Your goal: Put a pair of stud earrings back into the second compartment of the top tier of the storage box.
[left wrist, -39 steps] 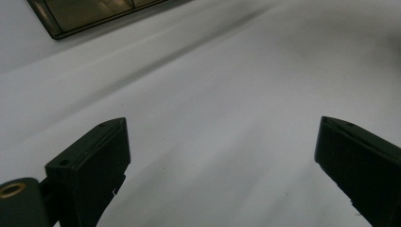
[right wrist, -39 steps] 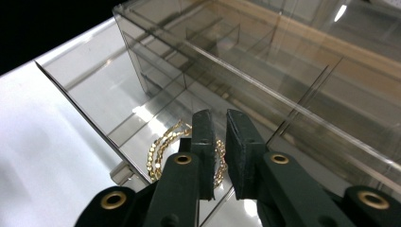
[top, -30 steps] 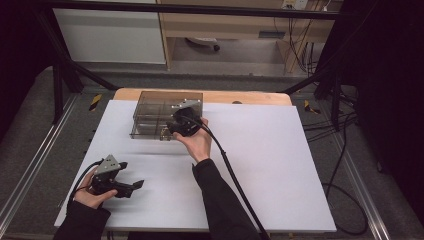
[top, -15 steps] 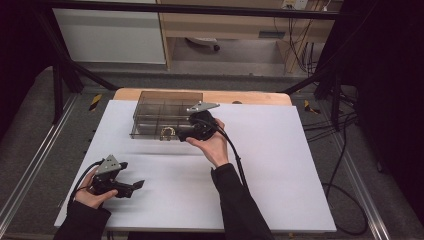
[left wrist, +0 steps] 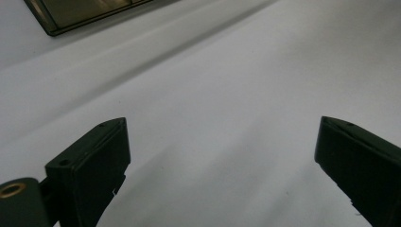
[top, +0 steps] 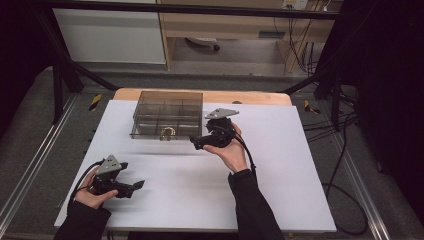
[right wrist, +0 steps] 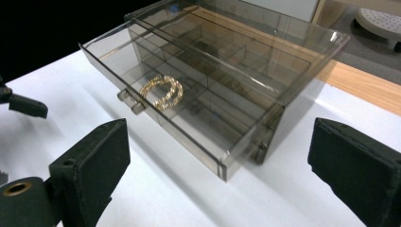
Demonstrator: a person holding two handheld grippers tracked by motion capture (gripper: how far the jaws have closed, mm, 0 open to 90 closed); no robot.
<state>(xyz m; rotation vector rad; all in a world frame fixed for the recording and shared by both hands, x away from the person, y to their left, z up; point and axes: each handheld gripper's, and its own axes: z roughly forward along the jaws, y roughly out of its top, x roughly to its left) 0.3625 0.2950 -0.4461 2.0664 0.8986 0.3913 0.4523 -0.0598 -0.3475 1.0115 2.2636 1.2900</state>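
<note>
Now right hand-held gripper (top: 196, 143) drawn back from smoky drawer box (top: 167, 114), jaws released, left hand-held gripper (top: 137, 185) unmoved, released

No legible text, label or number anywhere

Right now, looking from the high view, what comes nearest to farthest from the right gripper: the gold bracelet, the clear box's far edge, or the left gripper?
From the right gripper:
1. Gold bracelet, just left, in the box's front.
2. Clear box, far edge, up and left.
3. Left gripper, low at the table's near left.
</note>
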